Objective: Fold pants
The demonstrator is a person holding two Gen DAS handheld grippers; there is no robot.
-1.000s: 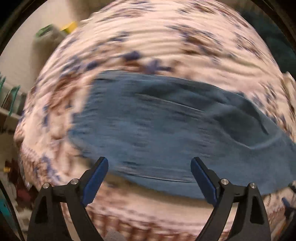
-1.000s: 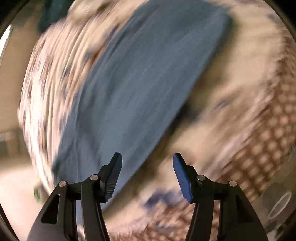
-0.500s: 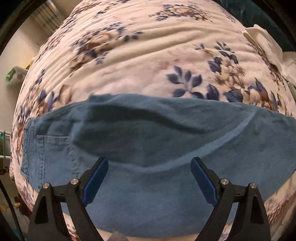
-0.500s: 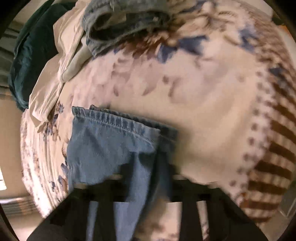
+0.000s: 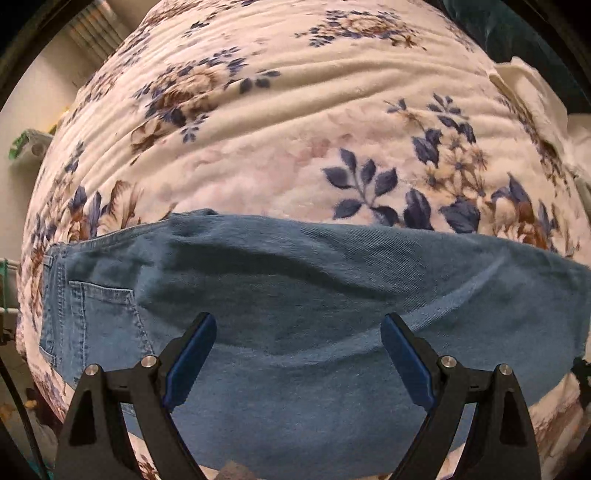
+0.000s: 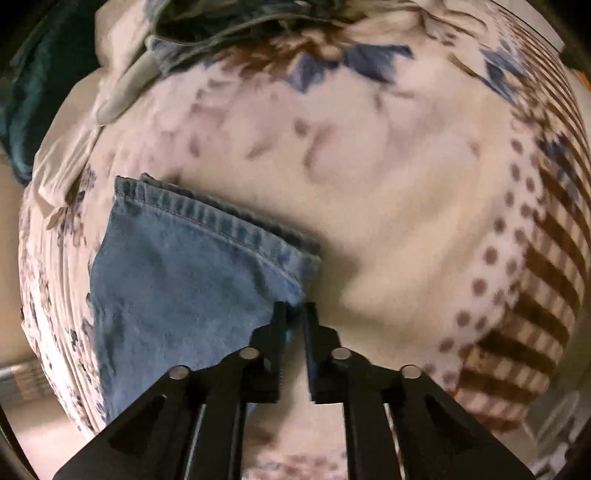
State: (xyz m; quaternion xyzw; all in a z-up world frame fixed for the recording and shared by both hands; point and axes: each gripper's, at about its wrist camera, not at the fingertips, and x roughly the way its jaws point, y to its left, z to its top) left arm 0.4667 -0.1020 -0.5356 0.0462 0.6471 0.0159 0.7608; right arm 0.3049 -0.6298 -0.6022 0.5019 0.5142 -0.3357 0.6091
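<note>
The pants (image 5: 295,302) lie across a floral blanket (image 5: 295,122). The left claw (image 5: 298,332) hangs released above them. The right claw (image 6: 294,314) is clenched on their hem corner, crumpled jeans (image 6: 229,22) lying beyond.

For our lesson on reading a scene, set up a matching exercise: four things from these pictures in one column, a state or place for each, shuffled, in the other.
1. left gripper
2. right gripper
3. jeans
4. floral blanket

A. lying under the denim
B. closed on the hem corner
C. spread flat, back pocket showing
D. jaws wide, holding nothing

Pairs: 1-D, 2-B, 3-C, 4-A
</note>
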